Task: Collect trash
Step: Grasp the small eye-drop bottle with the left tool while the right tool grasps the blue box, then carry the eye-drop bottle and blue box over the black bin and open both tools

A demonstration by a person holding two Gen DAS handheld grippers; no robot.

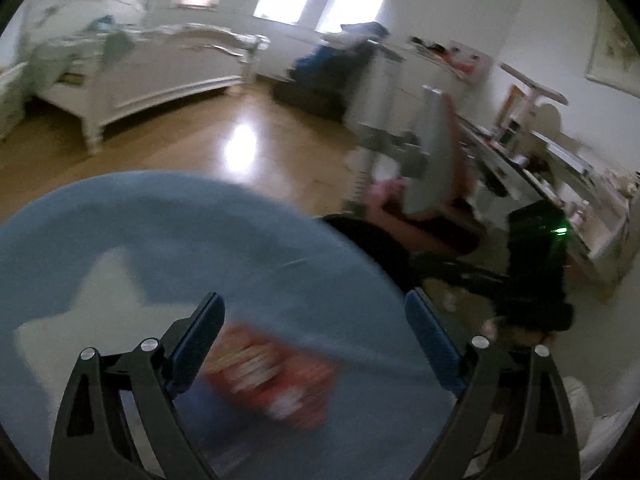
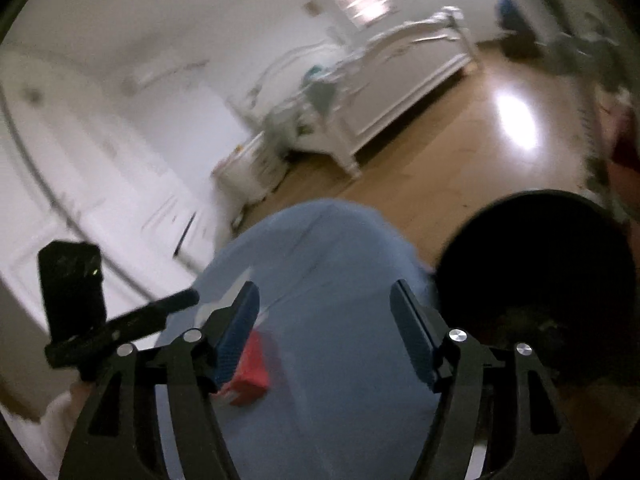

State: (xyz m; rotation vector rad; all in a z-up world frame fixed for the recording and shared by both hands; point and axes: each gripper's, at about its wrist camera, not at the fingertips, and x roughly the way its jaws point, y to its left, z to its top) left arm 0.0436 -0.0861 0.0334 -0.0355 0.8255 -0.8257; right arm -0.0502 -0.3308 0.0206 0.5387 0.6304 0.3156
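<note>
One red wrapper (image 1: 272,376) on one blue rug (image 1: 192,240), lower centre. Left gripper (image 1: 316,344) and right gripper (image 2: 324,332): jaws spread, pinching nothing. One black bin (image 2: 536,264) lower right.

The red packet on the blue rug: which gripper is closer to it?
Left, though blur makes it a close call. The red packet lies between the open left gripper fingers. In the right view it sits beside the open right gripper, by one finger.
</note>
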